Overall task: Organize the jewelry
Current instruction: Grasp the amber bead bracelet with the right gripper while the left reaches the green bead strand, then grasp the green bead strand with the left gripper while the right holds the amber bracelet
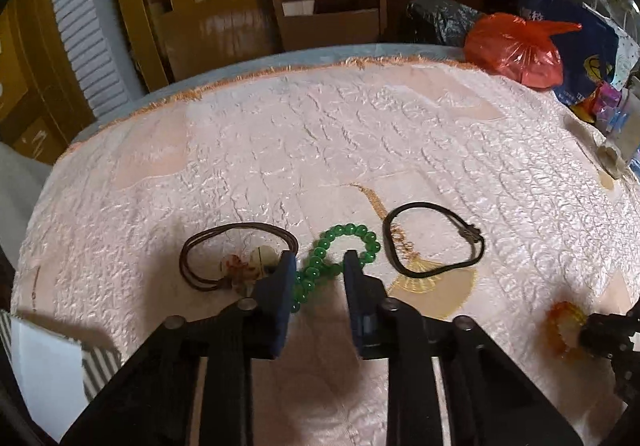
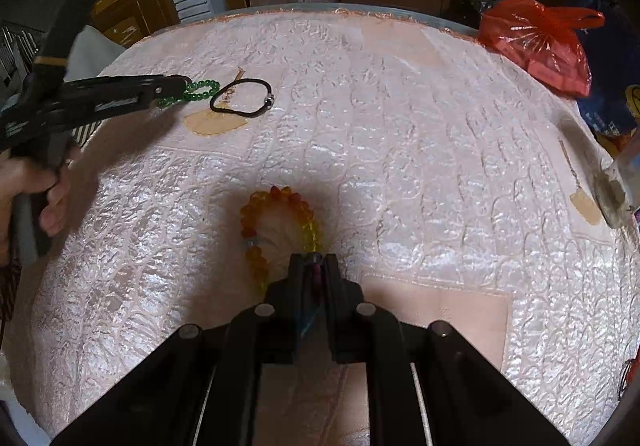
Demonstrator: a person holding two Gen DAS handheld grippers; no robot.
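Two grippers work: left gripper (image 1: pixel 318 266), jaws apart around green glass-bead bracelet (image 1: pixel 340 258); right gripper (image 2: pixel 313 260) clamps orange-yellow bead bracelet (image 2: pixel 276 221).

Glossy green beads (image 1: pixel 340 258), shiny quilted cloth (image 1: pixel 320 149)

left wrist: low, close, faces table's (image 1: pixel 280 149) far edge | right wrist: same heading | shared: green bracelet (image 1: pixel 340 246)

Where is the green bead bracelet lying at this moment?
In the left wrist view the green bead bracelet lies on the pink tablecloth between the open fingers of the left gripper, with the brown cord bracelet left and the black cord bracelet right.
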